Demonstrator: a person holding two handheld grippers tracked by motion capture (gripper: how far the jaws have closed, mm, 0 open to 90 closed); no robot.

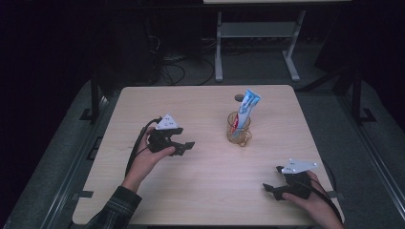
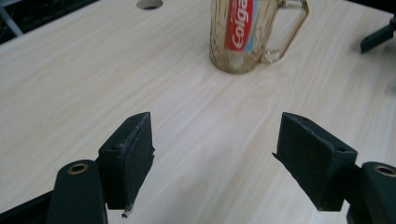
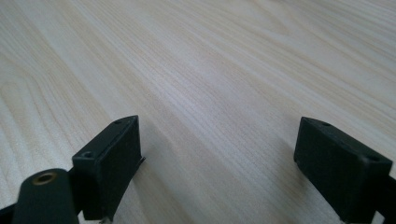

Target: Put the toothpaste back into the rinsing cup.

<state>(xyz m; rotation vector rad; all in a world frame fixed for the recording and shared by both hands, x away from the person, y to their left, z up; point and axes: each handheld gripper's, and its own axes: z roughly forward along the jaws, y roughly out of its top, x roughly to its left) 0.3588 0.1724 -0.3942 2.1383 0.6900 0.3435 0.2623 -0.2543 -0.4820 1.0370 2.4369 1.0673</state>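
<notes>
A clear amber glass mug (image 1: 238, 132) stands right of the table's middle, its handle toward the front. A toothpaste tube (image 1: 246, 109) stands upright inside it, leaning right, its top above the rim. In the left gripper view the mug (image 2: 243, 44) and the red Colgate tube (image 2: 239, 25) lie straight ahead, some way off. My left gripper (image 1: 184, 147) sits left of the mug, open, nothing between its jaws. My right gripper (image 1: 271, 180) rests near the front right edge, open over bare wood. In the gripper views, the left gripper (image 2: 212, 156) and the right gripper (image 3: 217, 170) both hold nothing.
The light wooden table (image 1: 205, 191) has a round cable hole (image 1: 239, 98) behind the mug, also seen as a hole (image 2: 149, 3) in the left gripper view. A white desk frame (image 1: 258, 43) and cables stand on the dark floor beyond.
</notes>
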